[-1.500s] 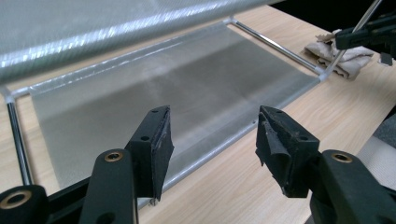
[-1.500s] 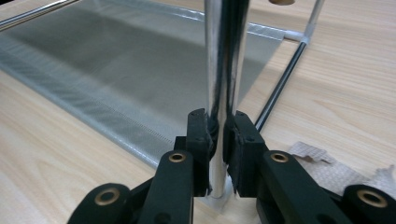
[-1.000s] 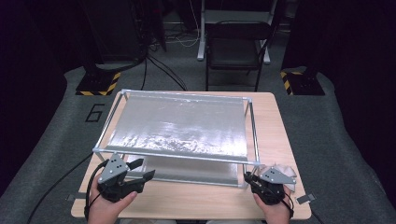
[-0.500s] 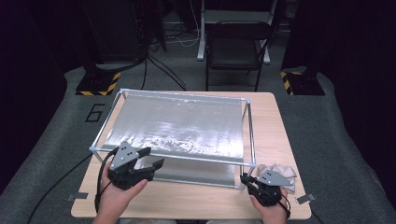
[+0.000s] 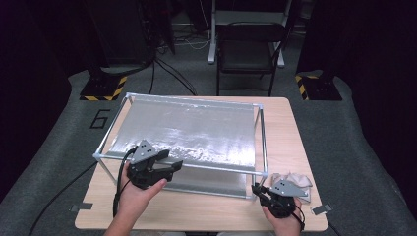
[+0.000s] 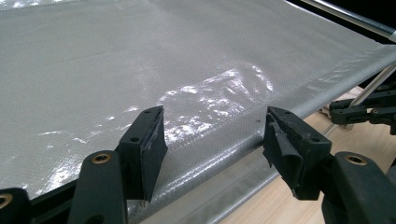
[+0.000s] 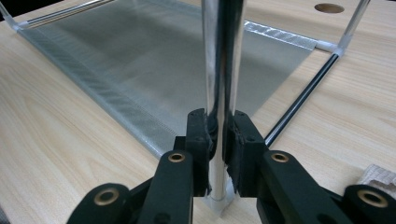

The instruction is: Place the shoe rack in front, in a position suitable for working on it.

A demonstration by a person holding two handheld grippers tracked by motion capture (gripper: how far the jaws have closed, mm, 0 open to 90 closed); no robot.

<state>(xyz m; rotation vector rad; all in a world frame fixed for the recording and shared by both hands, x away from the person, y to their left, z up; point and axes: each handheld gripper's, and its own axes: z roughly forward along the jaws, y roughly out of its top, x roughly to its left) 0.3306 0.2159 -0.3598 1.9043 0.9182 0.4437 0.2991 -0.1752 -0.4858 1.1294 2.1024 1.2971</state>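
Your rack (image 5: 184, 135) sits in the middle of the table (image 5: 285, 123), a metal frame with a silvery sheet (image 5: 196, 130) stretched across its top level.

From the high view, your left gripper (image 5: 172, 167) hangs over the rack's near edge, by the near-left corner, and your right gripper (image 5: 255, 189) sits at the rack's near-right corner. That view is too coarse to show either grip.

The left gripper view settles one: your left gripper (image 6: 212, 140) has its jaws spread wide with nothing between them, poised just above the sheet (image 6: 140, 60) at the front hem. Whether the pads touch the fabric is hard to say. Far right in that view, your other gripper (image 6: 362, 109) is a dark shape by the rack's corner.

The right gripper view settles the other: your right gripper (image 7: 218, 128) is clamped tight on the upright post (image 7: 223, 56), just above the corner joint. The post hides part of the lower sheet (image 7: 140, 65) behind it.

A crumpled cloth (image 5: 295, 179) lies right of the rack's near corner, half covered by your right gripper; a scrap of it (image 7: 378, 179) is cut off at the edge of the right gripper view.
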